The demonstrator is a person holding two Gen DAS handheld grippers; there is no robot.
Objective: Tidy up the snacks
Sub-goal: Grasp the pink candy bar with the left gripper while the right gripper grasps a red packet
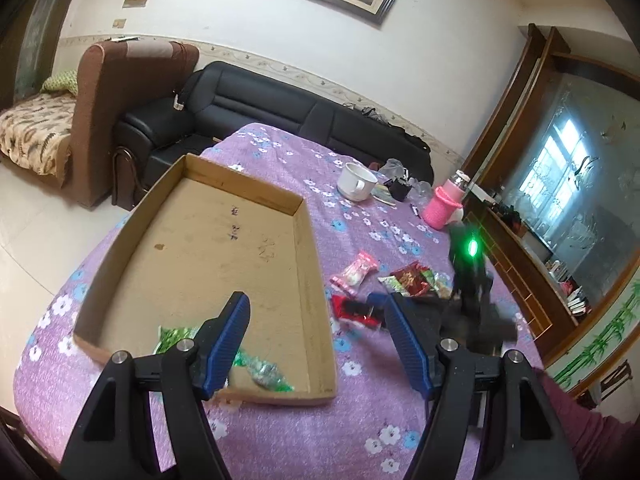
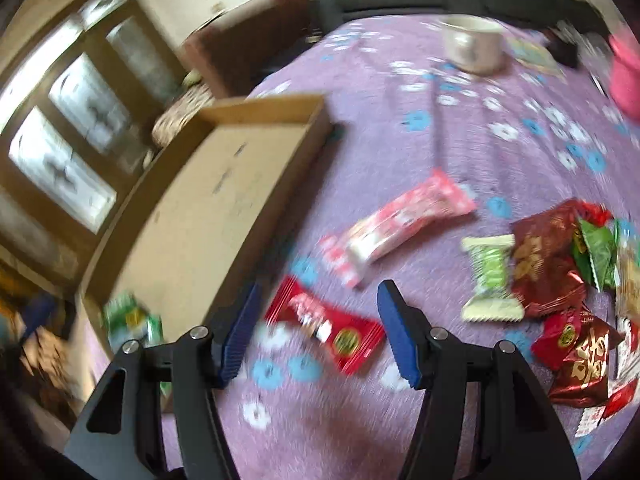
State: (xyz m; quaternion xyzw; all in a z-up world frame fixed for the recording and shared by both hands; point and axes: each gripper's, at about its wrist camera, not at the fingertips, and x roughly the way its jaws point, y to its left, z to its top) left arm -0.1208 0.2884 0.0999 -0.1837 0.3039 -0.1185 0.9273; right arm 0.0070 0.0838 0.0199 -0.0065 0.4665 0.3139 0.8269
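Note:
A shallow cardboard tray point(image 1: 308, 264) lies on the purple flowered tablecloth, also in the right wrist view point(image 2: 188, 216). A green snack packet point(image 1: 264, 374) lies in its near corner point(image 2: 128, 320). My left gripper point(image 1: 316, 312) is open and empty above the tray's near right edge. My right gripper point(image 2: 318, 300) is open and empty just above a red snack packet point(image 2: 324, 328). It shows from the left view as a dark blurred shape point(image 1: 472, 304). A pink-white packet point(image 2: 396, 224), a green-white one point(image 2: 492, 276) and a heap of red and green packets point(image 2: 560, 264) lie nearby.
A white mug point(image 1: 356, 182), a pink-sleeved bottle point(image 1: 444, 204), a black object point(image 1: 400, 188) and papers stand at the table's far side. A black sofa point(image 1: 256, 108) and a brown armchair point(image 1: 100, 120) are beyond the table.

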